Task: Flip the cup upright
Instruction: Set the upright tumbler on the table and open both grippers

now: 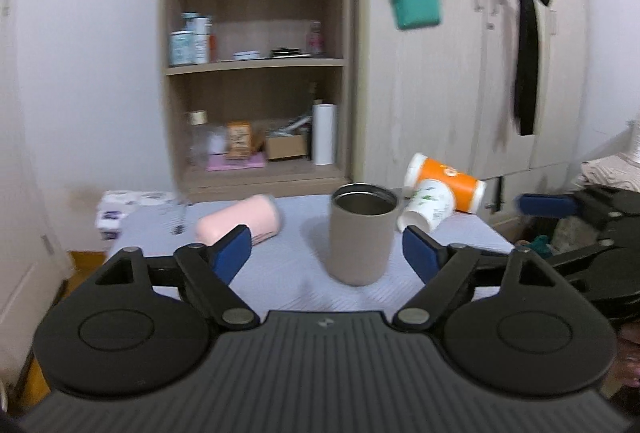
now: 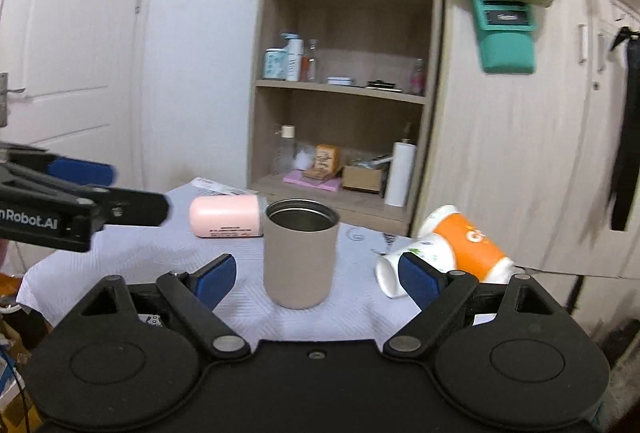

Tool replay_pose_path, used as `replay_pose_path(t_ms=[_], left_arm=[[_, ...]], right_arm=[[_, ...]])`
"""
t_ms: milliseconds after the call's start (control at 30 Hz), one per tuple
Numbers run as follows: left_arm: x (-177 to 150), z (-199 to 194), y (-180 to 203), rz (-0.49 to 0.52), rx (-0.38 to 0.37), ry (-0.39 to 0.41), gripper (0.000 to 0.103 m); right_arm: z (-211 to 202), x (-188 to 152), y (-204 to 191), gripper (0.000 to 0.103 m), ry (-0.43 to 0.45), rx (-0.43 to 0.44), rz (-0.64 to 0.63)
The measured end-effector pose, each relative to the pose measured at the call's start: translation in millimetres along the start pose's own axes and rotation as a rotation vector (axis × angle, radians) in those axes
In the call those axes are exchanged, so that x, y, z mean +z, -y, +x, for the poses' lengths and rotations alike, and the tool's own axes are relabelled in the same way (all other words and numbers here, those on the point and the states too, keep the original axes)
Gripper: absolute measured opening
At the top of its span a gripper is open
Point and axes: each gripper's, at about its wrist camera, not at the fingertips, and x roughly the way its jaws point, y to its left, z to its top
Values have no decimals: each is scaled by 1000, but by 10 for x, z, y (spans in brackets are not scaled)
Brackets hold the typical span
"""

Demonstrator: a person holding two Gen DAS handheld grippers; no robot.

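taupe steel-lined cup stands upright, mouth up.

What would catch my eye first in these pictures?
A taupe cup with a steel lining stands upright, mouth up, mid-table, straight ahead of both open tongs. A pink cup lies on its side behind it to the left. Two paper cups, orange and white, lie toppled together at the table's right edge.

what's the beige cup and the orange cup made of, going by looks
Beige cup: matte coated outside, shiny grey inside that reflects light, likely steel. Orange cup: looks like printed paper, smooth white and orange wall with a rolled rim; thin plastic is possible.
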Motion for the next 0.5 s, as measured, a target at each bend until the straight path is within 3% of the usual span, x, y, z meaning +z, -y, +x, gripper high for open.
replay_pose_path(t_ms=[167, 300, 500], left_arm=[[-13, -190, -48, -21, 38, -18, 84], [-27, -305, -40, -15, 59, -9, 84], [-26, -386, 47, 12, 103, 25, 92]], right_arm=[[-196, 49, -21, 91, 1, -30, 18], [-329, 90, -57, 92, 31, -109, 13], [-440, 109, -46, 92, 36, -127, 61]])
